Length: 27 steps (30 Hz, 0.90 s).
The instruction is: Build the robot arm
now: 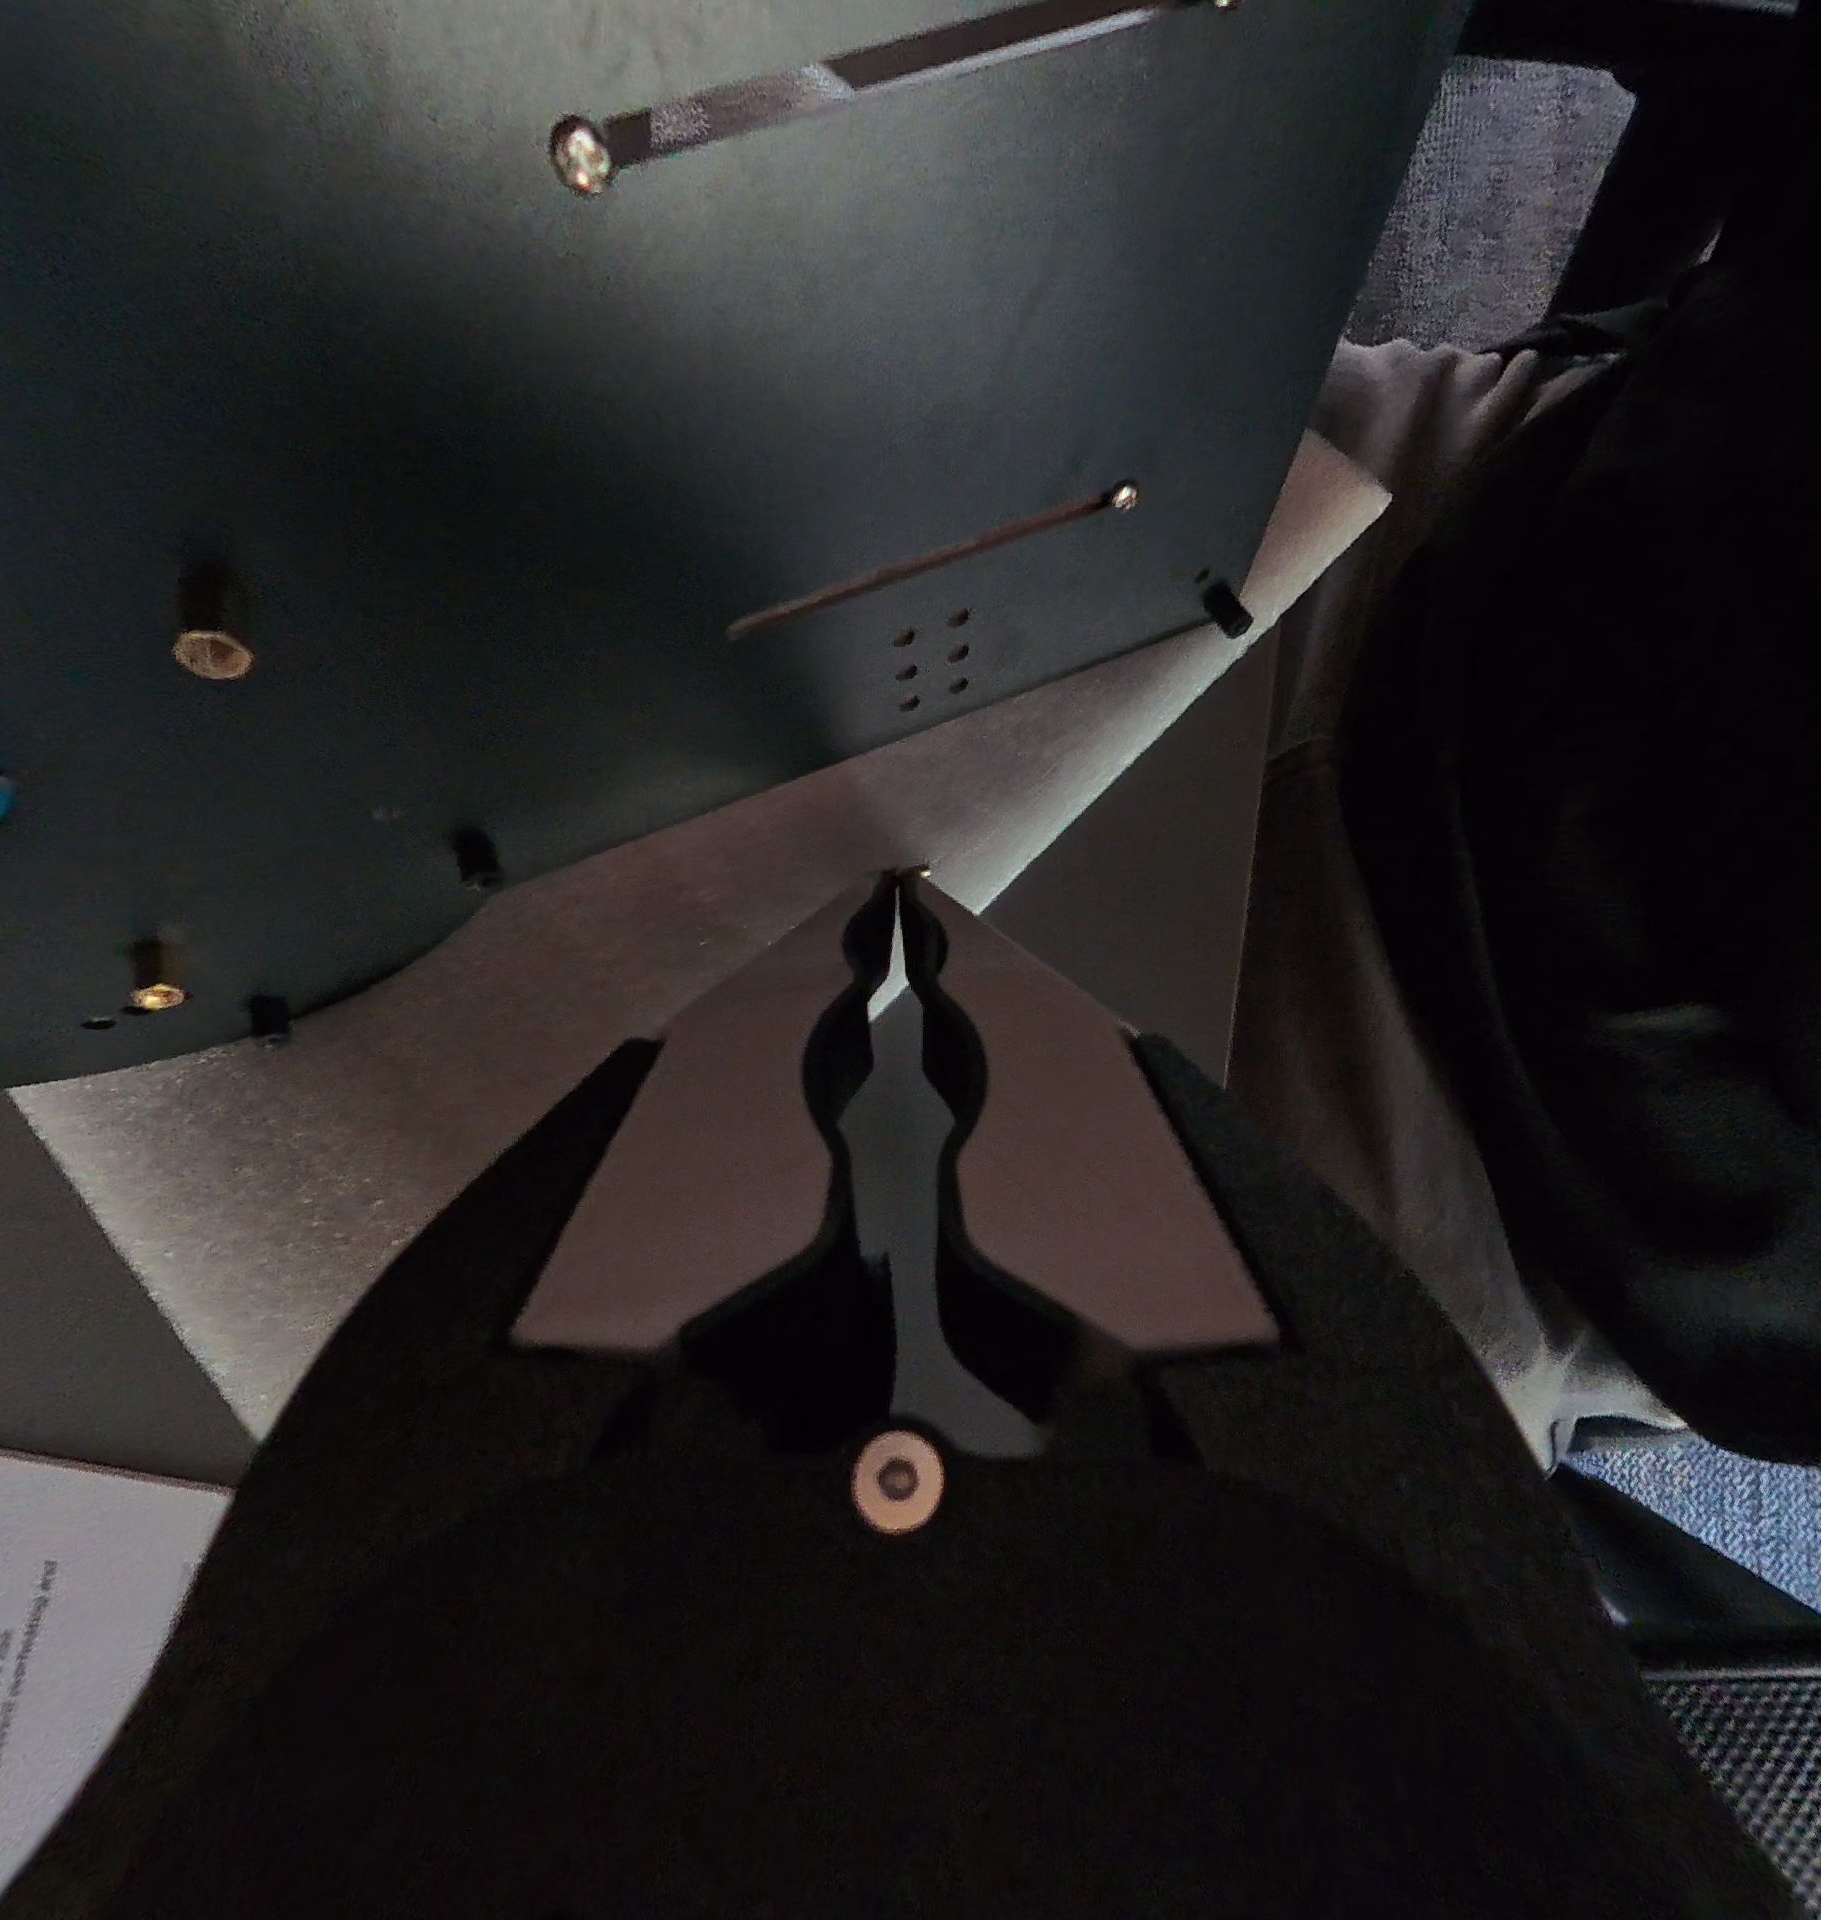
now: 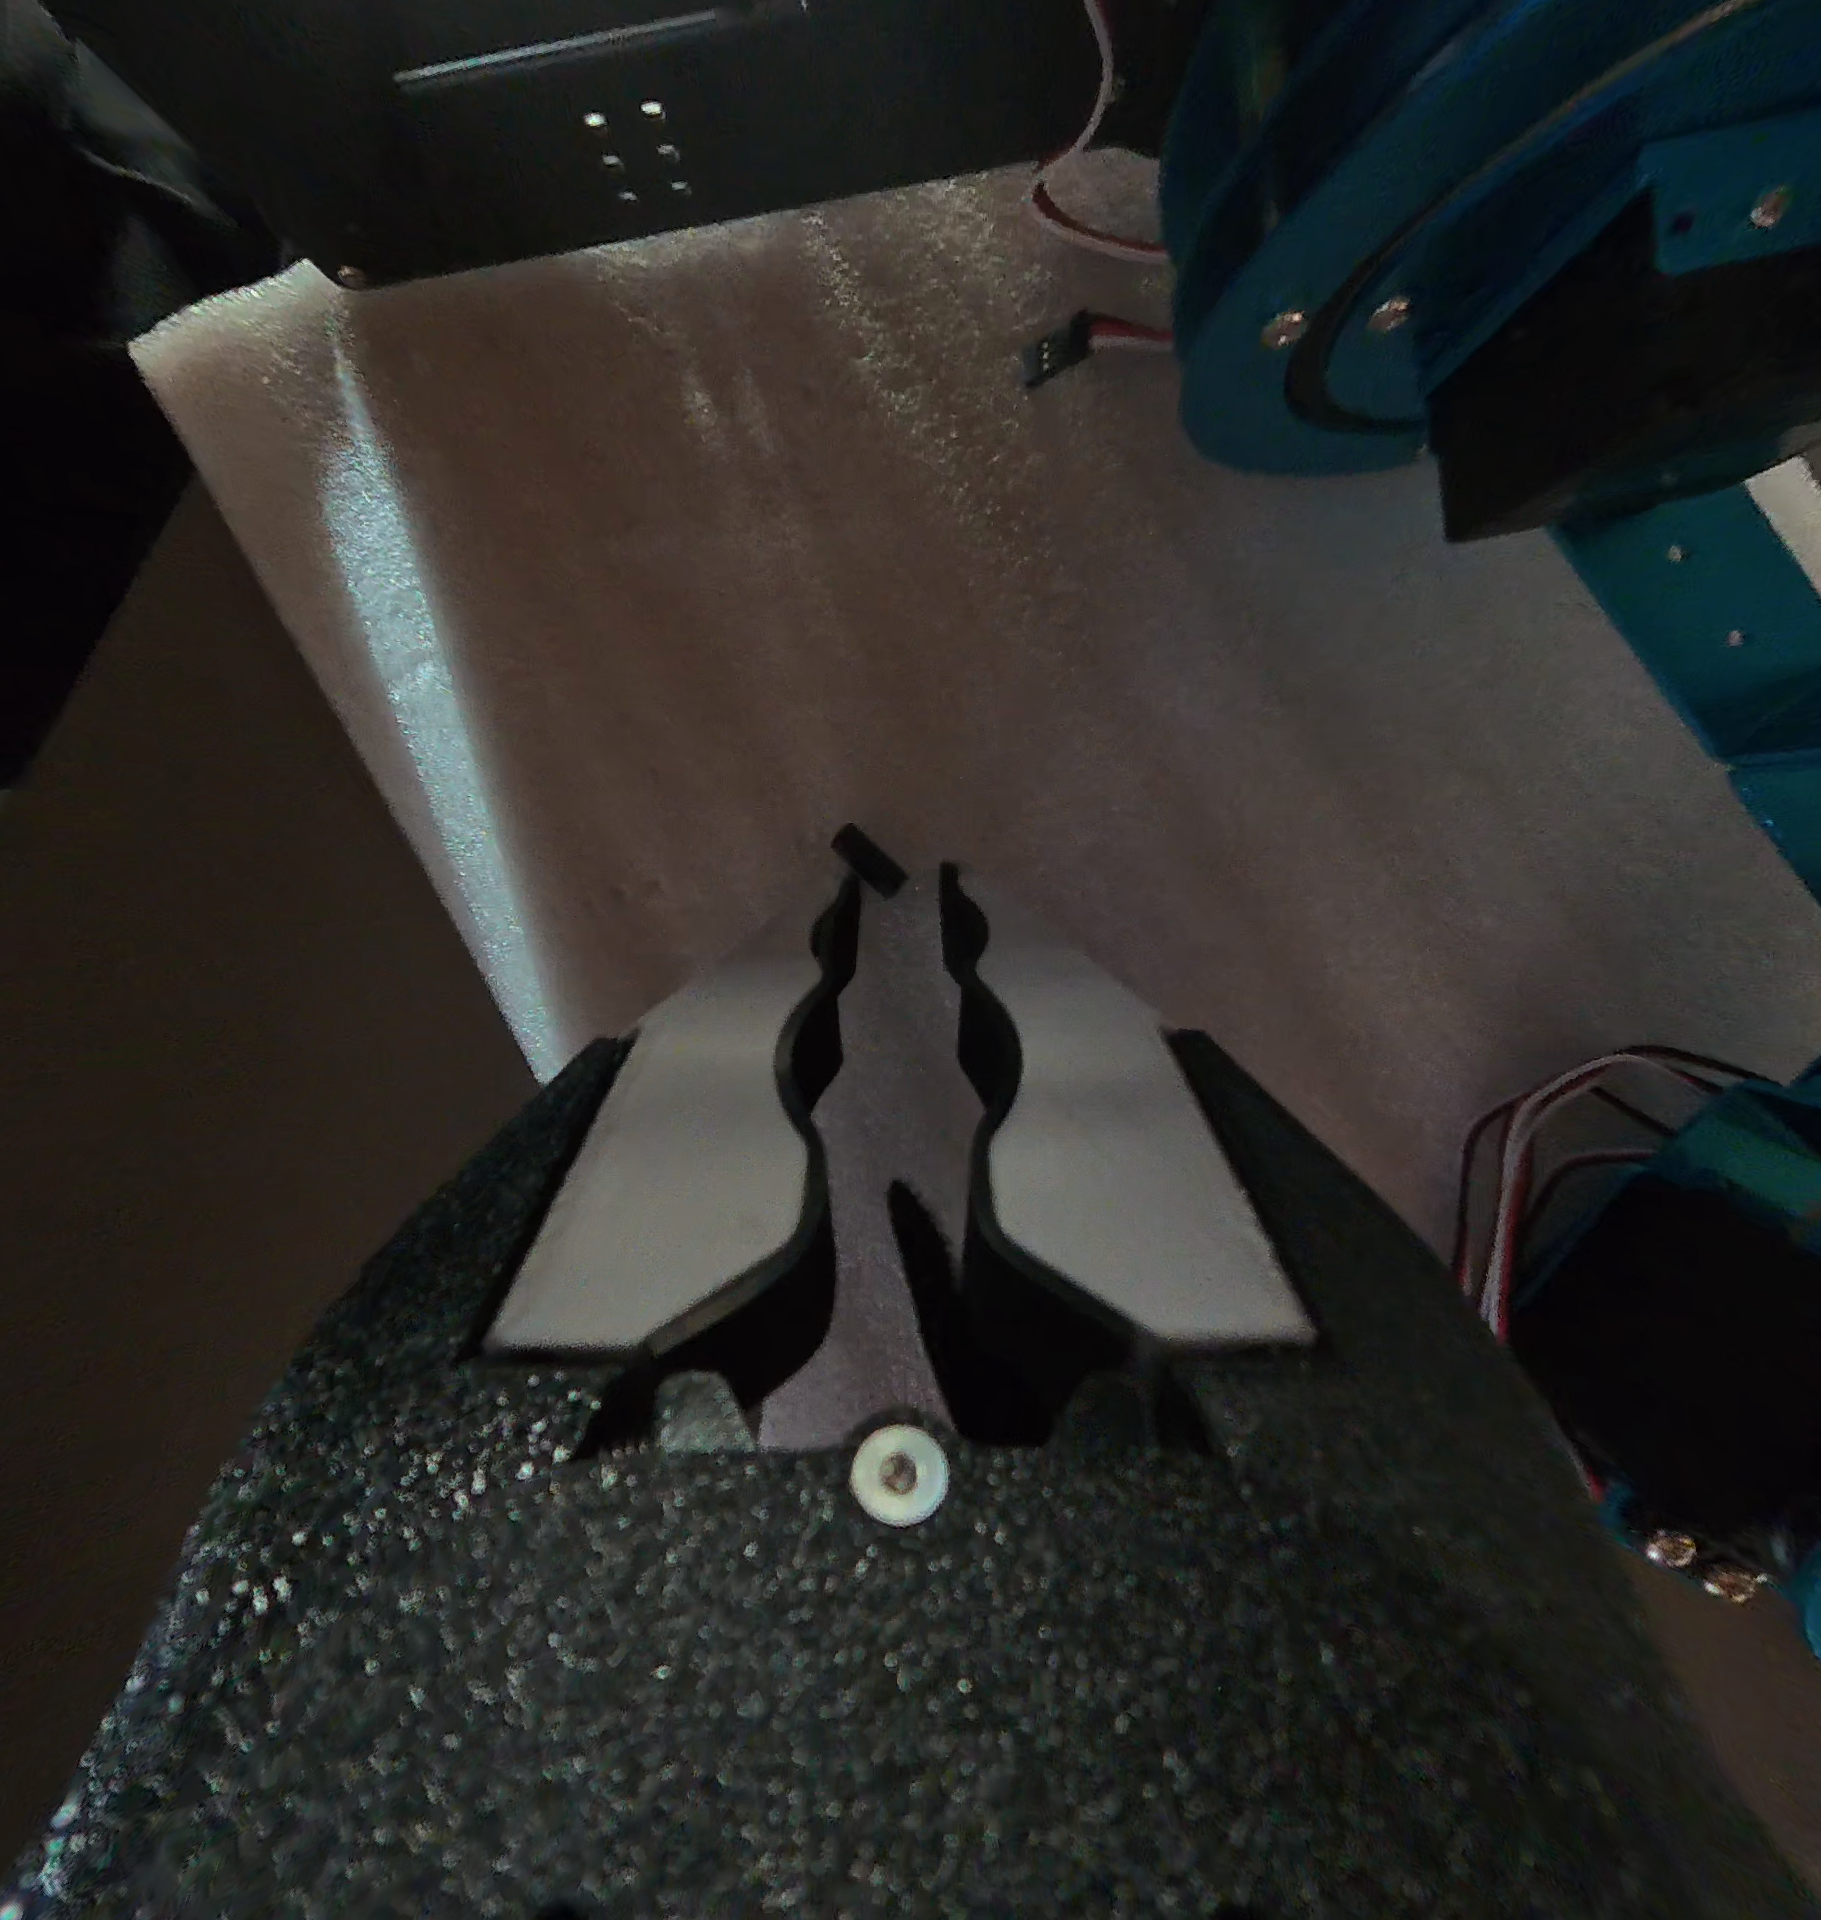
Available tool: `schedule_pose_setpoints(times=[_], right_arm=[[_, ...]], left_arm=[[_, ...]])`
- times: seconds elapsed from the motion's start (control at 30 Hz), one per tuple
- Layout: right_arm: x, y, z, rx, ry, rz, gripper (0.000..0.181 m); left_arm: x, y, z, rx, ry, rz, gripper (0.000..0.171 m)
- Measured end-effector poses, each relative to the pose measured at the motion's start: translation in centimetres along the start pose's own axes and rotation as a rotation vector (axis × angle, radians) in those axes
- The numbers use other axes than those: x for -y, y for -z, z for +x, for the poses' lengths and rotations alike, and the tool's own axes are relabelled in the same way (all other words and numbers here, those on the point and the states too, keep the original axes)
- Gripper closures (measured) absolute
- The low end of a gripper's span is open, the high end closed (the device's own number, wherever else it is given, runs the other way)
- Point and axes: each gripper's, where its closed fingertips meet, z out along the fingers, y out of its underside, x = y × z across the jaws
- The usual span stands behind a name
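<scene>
Small black spacer lies on white foam sheet, touching the near fingertip of the right tool, whose jaws stand slightly parted and grip nothing. Left tool: jaws closed to a hairline; a tiny bright speck at the tips, too small to identify. Dark plate overhangs the foam close ahead. Blue bracket assembly crowds the right; bare foam lies between.

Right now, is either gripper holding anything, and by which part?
The left gripper pinches a tiny metal piece at its fingertips. The right gripper is open, holding nothing; a small black spacer lies at its tips.
</scene>
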Motion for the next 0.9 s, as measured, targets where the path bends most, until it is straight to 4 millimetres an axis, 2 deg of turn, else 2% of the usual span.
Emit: schedule_pose_setpoints(times=[0.2,0.3,0.43,0.57,0.63,0.73,0.83,0.9], right_arm=[[0.1,0.0,-0.3,-0.012,0.034,0.036,0.176],[0.8,0.3,0.1,-0.092,0.078,0.038,0.177],[4.6,0.0,-0.3,-0.131,0.062,0.176,0.178],[7.3,-2.1,-0.5,-0.195,0.054,0.226,0.178],[7.5,-3.2,-0.5,-0.217,0.075,0.208,0.177],[6.1,-4.6,-0.6,-0.22,0.099,0.137,0.177],[6.1,-4.6,-0.6,-0.207,0.091,0.144,0.177],[6.1,-4.6,-0.6,-0.194,0.086,0.16,0.177]], left_arm=[[0.2,-0.1,-0.1,0.105,0.068,0.008,0.171],[0.6,0.0,-0.5,0.176,0.138,0.024,0.171],[0.9,0.2,-1.8,0.339,0.263,0.029,0.171],[2.5,0.9,-2.8,0.467,0.483,0.174,0.171],[3.2,1.0,-3.0,0.496,0.567,0.255,0.171],[1.7,0.7,-2.9,0.535,0.63,0.187,0.171],[1.6,0.6,-2.1,0.484,0.536,0.159,0.17],[1.3,0.6,-1.8,0.442,0.456,0.112,0.157]])
